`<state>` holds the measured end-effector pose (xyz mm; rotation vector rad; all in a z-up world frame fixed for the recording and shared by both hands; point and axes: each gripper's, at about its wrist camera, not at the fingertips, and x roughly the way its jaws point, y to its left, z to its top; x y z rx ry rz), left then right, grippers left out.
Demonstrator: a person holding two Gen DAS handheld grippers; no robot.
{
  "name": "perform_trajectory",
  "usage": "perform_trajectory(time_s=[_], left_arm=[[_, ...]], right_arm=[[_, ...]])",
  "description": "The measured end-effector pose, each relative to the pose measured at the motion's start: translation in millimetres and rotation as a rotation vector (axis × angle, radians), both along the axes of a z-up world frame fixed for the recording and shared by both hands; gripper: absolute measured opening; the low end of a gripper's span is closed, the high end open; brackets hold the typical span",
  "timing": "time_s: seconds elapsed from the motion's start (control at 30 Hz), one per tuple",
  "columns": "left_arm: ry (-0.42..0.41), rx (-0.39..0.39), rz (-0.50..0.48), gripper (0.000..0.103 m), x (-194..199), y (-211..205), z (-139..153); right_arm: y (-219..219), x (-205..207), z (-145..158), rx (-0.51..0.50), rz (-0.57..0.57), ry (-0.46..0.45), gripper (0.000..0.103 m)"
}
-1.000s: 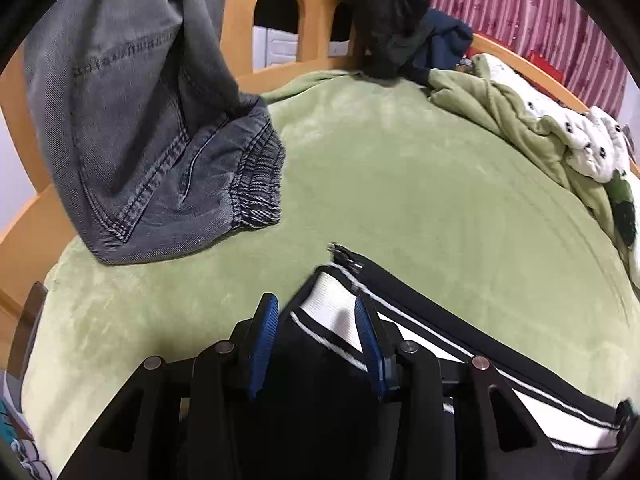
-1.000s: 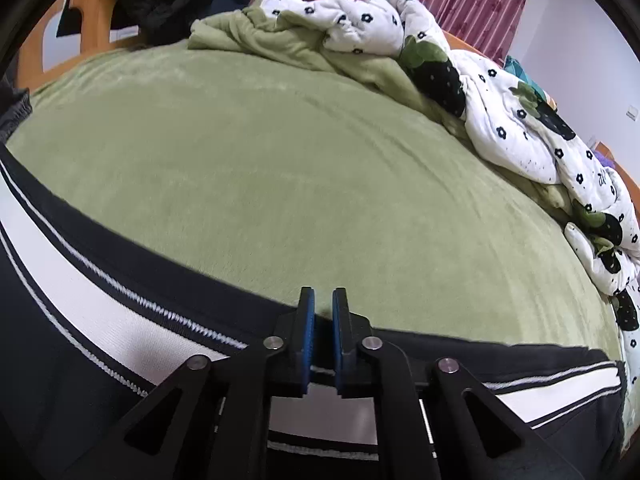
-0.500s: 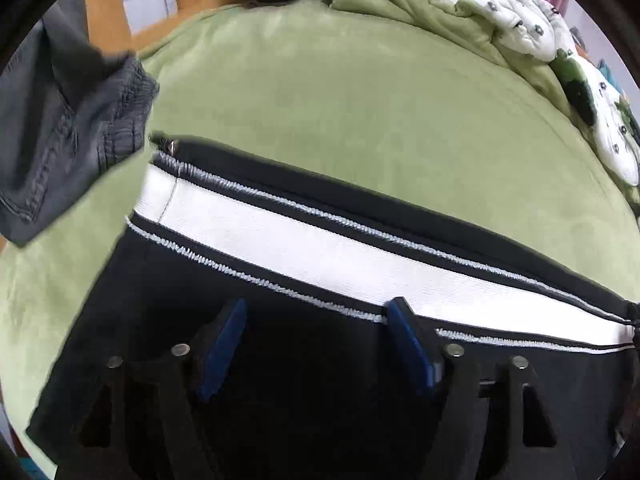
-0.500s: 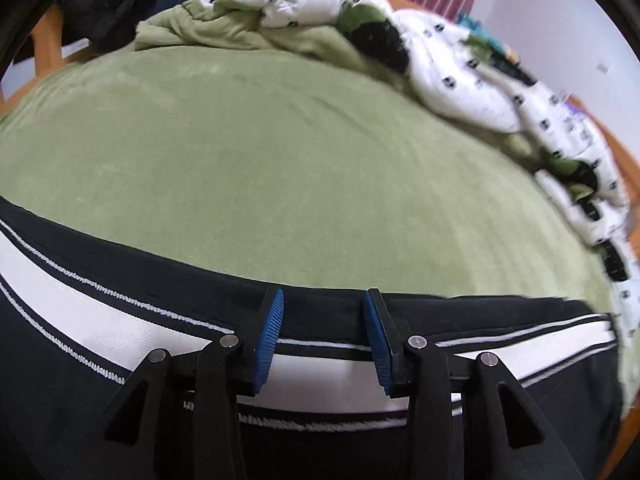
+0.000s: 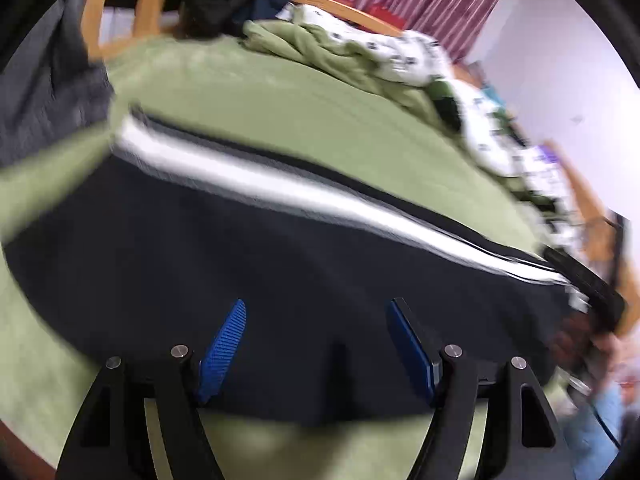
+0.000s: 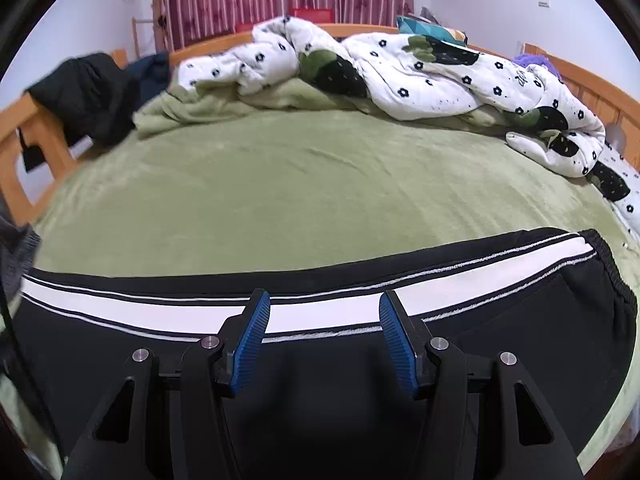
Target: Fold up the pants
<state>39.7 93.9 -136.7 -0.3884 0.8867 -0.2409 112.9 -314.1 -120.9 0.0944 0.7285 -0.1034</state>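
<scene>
The pants (image 6: pixel 320 360) are spread flat on the bed (image 6: pixel 320 184). The left gripper (image 5: pixel 316 344) and right gripper (image 6: pixel 322 336), just opened, are empty above them. One layer alone may be pinched, skewing the fold.

Open green bed (image 6: pixel 304 184) stretches clear beyond the black pants (image 6: pixel 500 340); a rumpled floral quilt (image 6: pixel 420 76) banks its far edge, dark clothes (image 6: pixel 88 96) drape the wooden frame (image 6: pixel 24 148) at left.
</scene>
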Motion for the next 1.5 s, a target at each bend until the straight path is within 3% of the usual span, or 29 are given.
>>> perform_trajectory(time_s=[0.07,0.13,0.2,0.3,0.47,0.53,0.73,0.8,0.83,0.87,0.9,0.93,1.03,1.1,1.13,1.23,1.33,1.5], left_arm=[[0.002,-0.012,-0.019,0.071,-25,-14,-13],[0.004,0.095,-0.037,0.071,-34,-30,-24],[0.032,0.169,-0.013,0.071,-34,-29,-30],[0.090,0.118,0.140,0.071,-37,11,-34],[0.104,-0.061,0.379,0.068,-54,88,-40],[0.108,-0.109,0.425,0.068,-48,108,-42],[0.115,-0.061,0.538,0.065,-7,144,-43],[0.129,-0.064,0.605,0.054,3,159,-48],[0.150,-0.066,0.649,0.037,8,170,-49],[0.156,-0.079,0.672,0.028,13,178,-50],[0.149,-0.101,0.674,0.025,12,181,-48],[0.134,-0.073,0.669,0.019,12,177,-41],[0.046,0.211,0.658,0.015,18,133,-9],[-0.078,0.448,0.577,0.013,21,78,23],[-0.139,0.521,0.523,0.011,21,49,37],[-0.264,0.601,0.373,0.011,20,-25,68],[-0.329,0.639,0.187,0.011,18,-104,78],[-0.307,0.595,-0.072,0.011,10,-215,42]], right_arm=[[5,-7,5,-0.002,-0.004,-0.030,0.056],[9,-12,5,0.011,0.010,-0.052,0.056],[14,-11,1,0.016,0.030,-0.018,0.056],[16,-14,-1,0.017,0.052,0.008,0.056],[14,-27,5,-0.014,0.065,-0.021,0.056],[12,-29,5,-0.013,0.065,-0.020,0.056],[9,-35,2,-0.011,0.063,-0.003,0.056],[4,-44,-3,0.002,0.056,0.009,0.056],[1,-47,-5,0.014,0.055,0.017,0.056],[-3,-51,-8,0.031,0.053,0.027,0.056],[-8,-56,-11,0.045,0.047,0.036,0.056],[-13,-59,-13,0.051,0.040,0.040,0.056],[-30,-70,-17,0.048,-0.002,0.041,0.056],[-44,-75,-18,0.047,-0.031,0.040,0.056],[-50,-76,-18,0.051,-0.042,0.039,0.056],[-73,-83,-18,0.065,-0.086,0.028,0.056],[-97,-90,-13,0.079,-0.131,0.007,0.056],[-134,-106,-1,0.128,-0.230,-0.054,0.056]])
